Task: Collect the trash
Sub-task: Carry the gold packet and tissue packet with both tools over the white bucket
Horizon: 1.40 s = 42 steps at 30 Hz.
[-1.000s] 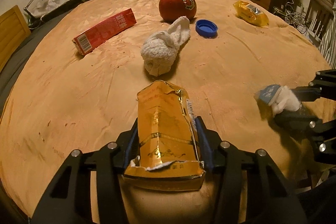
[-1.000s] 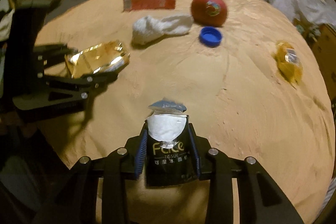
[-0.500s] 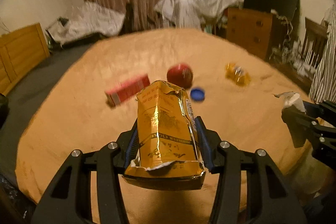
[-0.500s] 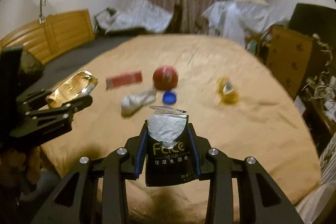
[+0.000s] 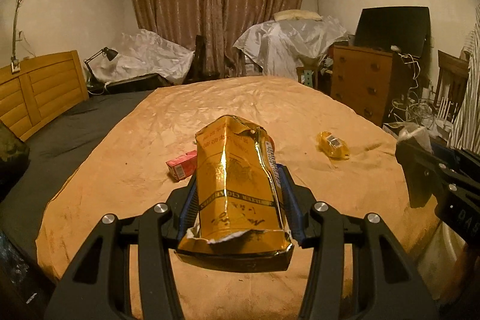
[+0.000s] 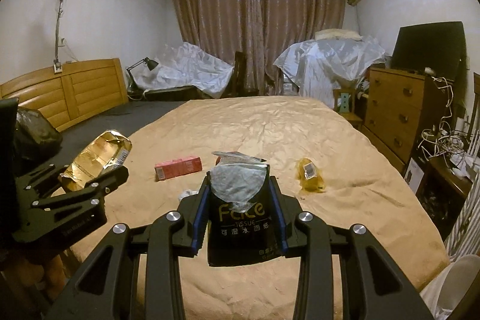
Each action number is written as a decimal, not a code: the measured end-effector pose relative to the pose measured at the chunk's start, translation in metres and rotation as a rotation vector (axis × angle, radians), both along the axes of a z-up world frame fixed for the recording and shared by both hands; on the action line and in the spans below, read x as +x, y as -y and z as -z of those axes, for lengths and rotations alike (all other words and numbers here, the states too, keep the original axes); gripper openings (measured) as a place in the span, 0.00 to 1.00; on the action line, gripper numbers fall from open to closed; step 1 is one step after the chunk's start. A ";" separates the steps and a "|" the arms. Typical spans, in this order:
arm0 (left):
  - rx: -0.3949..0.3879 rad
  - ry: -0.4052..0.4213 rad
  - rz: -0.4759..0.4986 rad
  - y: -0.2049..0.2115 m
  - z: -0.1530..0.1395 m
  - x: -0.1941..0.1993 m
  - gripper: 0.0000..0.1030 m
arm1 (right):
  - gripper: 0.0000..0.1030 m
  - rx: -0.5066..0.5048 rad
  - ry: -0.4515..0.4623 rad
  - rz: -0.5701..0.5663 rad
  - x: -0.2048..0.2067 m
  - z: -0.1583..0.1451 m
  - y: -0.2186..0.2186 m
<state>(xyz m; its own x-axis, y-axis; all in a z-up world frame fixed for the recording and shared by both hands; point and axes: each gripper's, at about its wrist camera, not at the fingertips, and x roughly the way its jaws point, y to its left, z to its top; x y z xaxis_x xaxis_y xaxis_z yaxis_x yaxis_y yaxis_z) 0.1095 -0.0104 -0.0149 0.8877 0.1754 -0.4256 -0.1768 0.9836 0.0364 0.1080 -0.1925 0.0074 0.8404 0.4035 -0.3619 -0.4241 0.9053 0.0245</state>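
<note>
My left gripper (image 5: 237,185) is shut on a torn gold foil packet (image 5: 234,152), held above the near end of the bed. My right gripper (image 6: 239,182) is shut on a black tissue pack (image 6: 240,224) with white tissue poking out of its top. Each gripper shows in the other's view: the left gripper (image 6: 90,170) with the gold packet (image 6: 99,158) at the left, the right gripper (image 5: 420,152) at the right edge. On the orange blanket (image 5: 135,146) lie a red carton (image 6: 177,167), a yellow wrapper (image 6: 310,174) and a white sock (image 6: 187,194).
A wooden dresser (image 6: 396,110) with cables beside it stands to the right of the bed. The wooden headboard (image 6: 69,92) is at the left, covered furniture by the curtains at the back. A white rounded object (image 6: 456,284) sits at the bottom right.
Both grippers have risen and tilted up from the blanket, each keeping its item. The views now take in the whole room, and the trash on the bed looks farther away.
</note>
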 end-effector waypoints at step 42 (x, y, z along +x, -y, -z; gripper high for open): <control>0.021 -0.082 0.640 0.309 -0.008 0.040 0.47 | 0.37 -0.069 -0.112 0.536 -0.093 -0.027 0.353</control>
